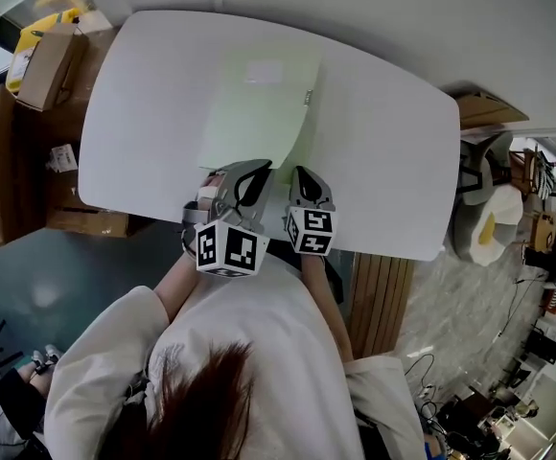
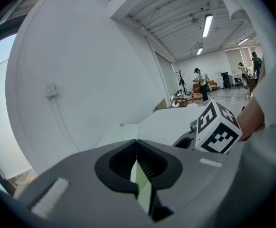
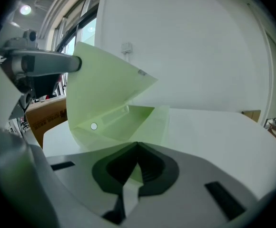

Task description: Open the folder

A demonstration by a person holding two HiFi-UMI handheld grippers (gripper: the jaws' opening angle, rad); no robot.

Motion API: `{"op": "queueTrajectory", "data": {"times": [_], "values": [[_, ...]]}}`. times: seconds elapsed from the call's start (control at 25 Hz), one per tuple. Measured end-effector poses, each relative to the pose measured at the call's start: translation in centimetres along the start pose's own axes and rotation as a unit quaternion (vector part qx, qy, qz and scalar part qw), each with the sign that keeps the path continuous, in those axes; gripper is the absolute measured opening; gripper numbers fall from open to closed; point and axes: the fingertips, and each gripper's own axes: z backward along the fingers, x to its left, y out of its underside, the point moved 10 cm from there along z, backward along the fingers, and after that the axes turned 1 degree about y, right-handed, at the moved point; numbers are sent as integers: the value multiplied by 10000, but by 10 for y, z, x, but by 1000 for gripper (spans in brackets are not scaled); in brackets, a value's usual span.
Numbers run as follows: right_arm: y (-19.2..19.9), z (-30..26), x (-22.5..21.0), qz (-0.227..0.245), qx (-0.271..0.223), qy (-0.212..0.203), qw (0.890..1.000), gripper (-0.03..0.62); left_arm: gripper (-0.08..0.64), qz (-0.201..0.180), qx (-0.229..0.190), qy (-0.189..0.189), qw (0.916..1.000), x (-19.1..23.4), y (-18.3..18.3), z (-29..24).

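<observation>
At frame centre, the left gripper (image 1: 244,176) jaws pinch the lifted cover of the pale green folder (image 1: 259,113); the right gripper (image 3: 137,164) jaws pinch its lower leaf.

I read no text here: print on the cardboard box (image 3: 46,118) is blurred, and the white label (image 1: 62,158) is too small.

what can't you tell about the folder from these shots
- Head view: the folder's near edge, hidden behind the left tool and right tool.
- Head view: the pale rectangle on its cover, too washed out to read.
- Right gripper view: whether papers lie inside; the tool's body cuts off the lower leaf.
</observation>
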Motion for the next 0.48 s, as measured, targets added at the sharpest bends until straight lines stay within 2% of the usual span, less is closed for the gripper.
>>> {"op": "queueTrajectory", "data": {"times": [0.32, 0.48], "values": [[3, -1, -1, -163, -189, -33, 9997, 6, 9, 93, -131, -278, 9995, 14, 2, 16], [5, 0, -2, -171, -227, -80, 9996, 6, 9, 444, -275, -501, 9974, 22, 5, 26]]}}
